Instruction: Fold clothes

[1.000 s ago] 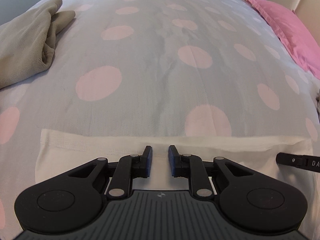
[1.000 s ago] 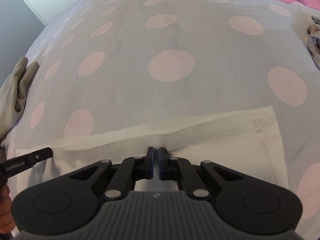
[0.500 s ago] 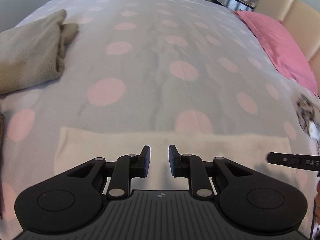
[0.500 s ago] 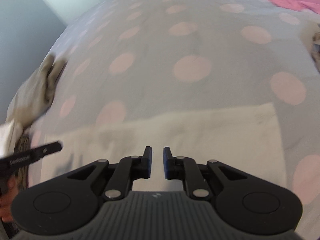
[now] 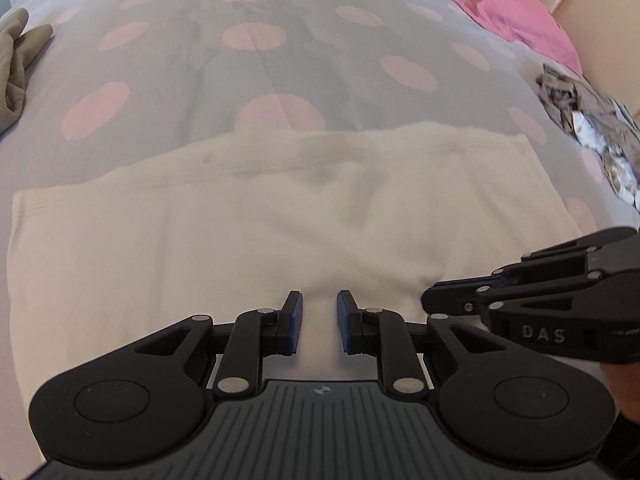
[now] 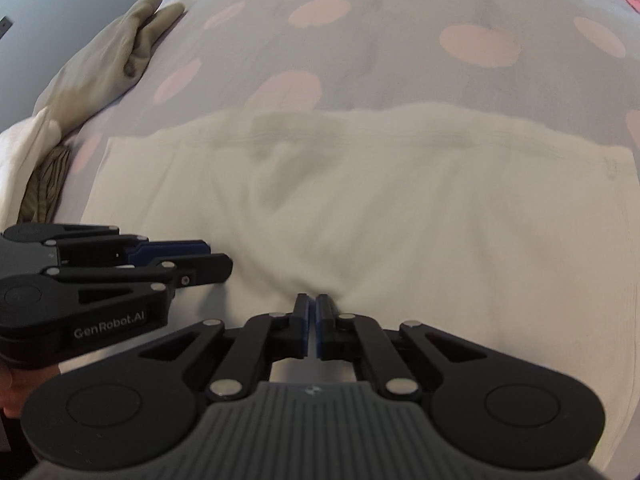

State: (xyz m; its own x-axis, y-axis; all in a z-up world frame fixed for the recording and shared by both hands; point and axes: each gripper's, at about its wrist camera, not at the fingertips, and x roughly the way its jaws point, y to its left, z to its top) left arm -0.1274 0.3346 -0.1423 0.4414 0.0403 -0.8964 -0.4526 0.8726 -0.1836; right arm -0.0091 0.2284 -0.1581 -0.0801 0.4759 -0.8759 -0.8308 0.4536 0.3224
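Observation:
A white garment (image 5: 248,240) lies spread flat on the polka-dot bed; it also fills the right wrist view (image 6: 400,208). My left gripper (image 5: 319,322) is open over its near edge, with cloth showing between the fingers. My right gripper (image 6: 312,320) is shut on a pinch of the white garment, and creases fan out from the pinch. The right gripper also shows at the right of the left wrist view (image 5: 436,300), close beside the left one. The left gripper shows at the left of the right wrist view (image 6: 216,260).
The grey bedspread with pink dots (image 5: 280,60) stretches ahead. A beige garment (image 6: 108,64) lies at the far left over other folded cloth (image 6: 44,176). A patterned grey garment (image 5: 584,120) lies at the right, near a pink pillow (image 5: 504,4).
Both grippers have pulled back, so much more of the white garment shows ahead. The right gripper shut on the cloth and now sits close beside the left gripper.

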